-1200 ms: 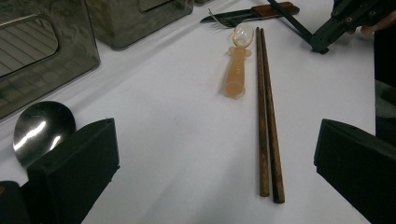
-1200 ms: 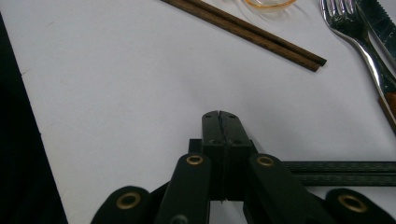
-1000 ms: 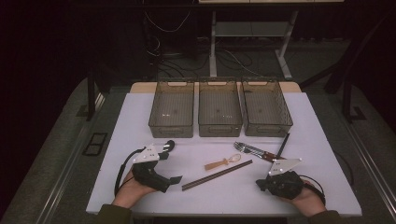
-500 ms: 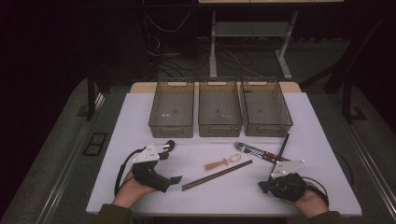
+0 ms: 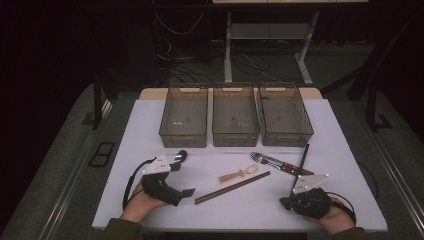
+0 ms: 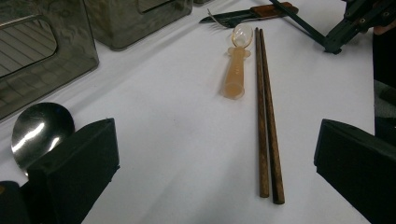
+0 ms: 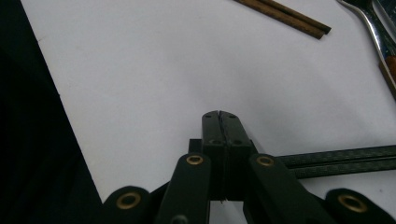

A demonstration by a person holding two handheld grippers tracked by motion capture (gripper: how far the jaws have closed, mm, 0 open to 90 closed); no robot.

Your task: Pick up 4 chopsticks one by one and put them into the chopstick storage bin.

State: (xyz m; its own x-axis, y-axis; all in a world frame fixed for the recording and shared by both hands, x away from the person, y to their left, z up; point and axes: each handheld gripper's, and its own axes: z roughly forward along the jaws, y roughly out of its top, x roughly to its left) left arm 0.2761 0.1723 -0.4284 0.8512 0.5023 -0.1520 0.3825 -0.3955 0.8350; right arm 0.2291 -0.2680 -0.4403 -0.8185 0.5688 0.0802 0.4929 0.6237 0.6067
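Note:
My left gripper [image 5: 183,178] rests on the white table [image 5: 150,130] at front left, open wide with nothing between its fingers [image 6: 74,172]. A metal spoon [image 6: 42,130] lies just beside its left jaw. Ahead of it lie a pair of brown chopsticks [image 6: 266,116] and a small translucent orange spoon [image 6: 236,70]. My right gripper [image 5: 286,201] sits at front right, its fingertips [image 7: 219,116] pressed together on nothing. A pair of black chopsticks [image 7: 336,158] lies right beside it. Farther back are a fork [image 5: 262,158] and a wooden-handled knife [image 5: 290,167].
Three translucent grey bins [image 5: 235,117] stand side by side along the back of the table. A person's hands hold both grippers at the front edge. A dark floor with cables and table legs lies beyond.

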